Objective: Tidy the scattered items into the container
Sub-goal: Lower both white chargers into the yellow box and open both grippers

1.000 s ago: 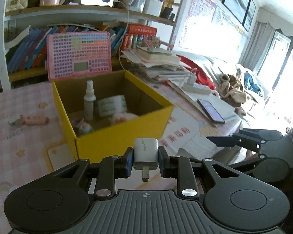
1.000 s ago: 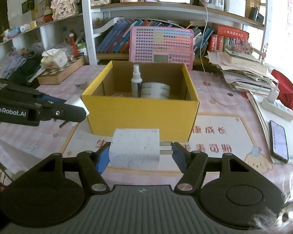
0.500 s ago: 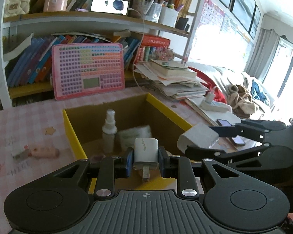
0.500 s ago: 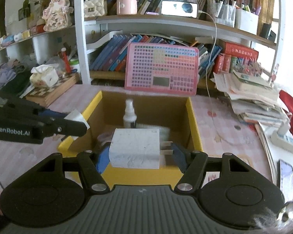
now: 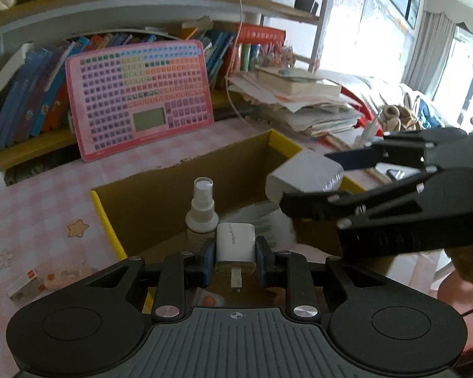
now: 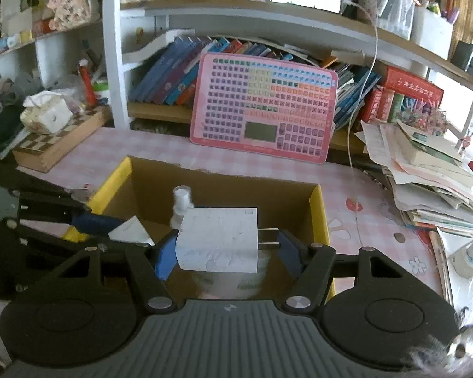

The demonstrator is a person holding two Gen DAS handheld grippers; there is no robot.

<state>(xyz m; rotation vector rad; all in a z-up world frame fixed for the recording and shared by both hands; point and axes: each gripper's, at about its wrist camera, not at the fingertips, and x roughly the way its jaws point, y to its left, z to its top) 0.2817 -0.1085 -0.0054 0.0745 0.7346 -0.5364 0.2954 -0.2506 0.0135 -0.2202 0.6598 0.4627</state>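
The yellow cardboard box (image 5: pixel 107 220) (image 6: pixel 319 217) stands open on the pink checked table. Inside it are a white spray bottle (image 5: pixel 201 211) (image 6: pixel 181 204) and a white roll with green print (image 5: pixel 268 226). My left gripper (image 5: pixel 235 253) is shut on a small white charger plug (image 5: pixel 235 245), held over the box's near side. My right gripper (image 6: pixel 225 249) is shut on a larger white charger block (image 6: pixel 219 239), its prongs pointing right, held over the box opening. The right gripper with its block (image 5: pixel 302 173) also shows in the left wrist view.
A pink toy keyboard (image 6: pixel 263 107) leans on the bookshelf behind the box. A stack of books and papers (image 6: pixel 425 173) lies at right, with a power strip (image 6: pixel 470 258). A small pink item and a little box (image 5: pixel 31 283) lie left of the yellow box. A tissue box on a chessboard (image 6: pixel 47 126) stands far left.
Both grippers have moved forward from in front of the box to over its opening, each still holding its charger.
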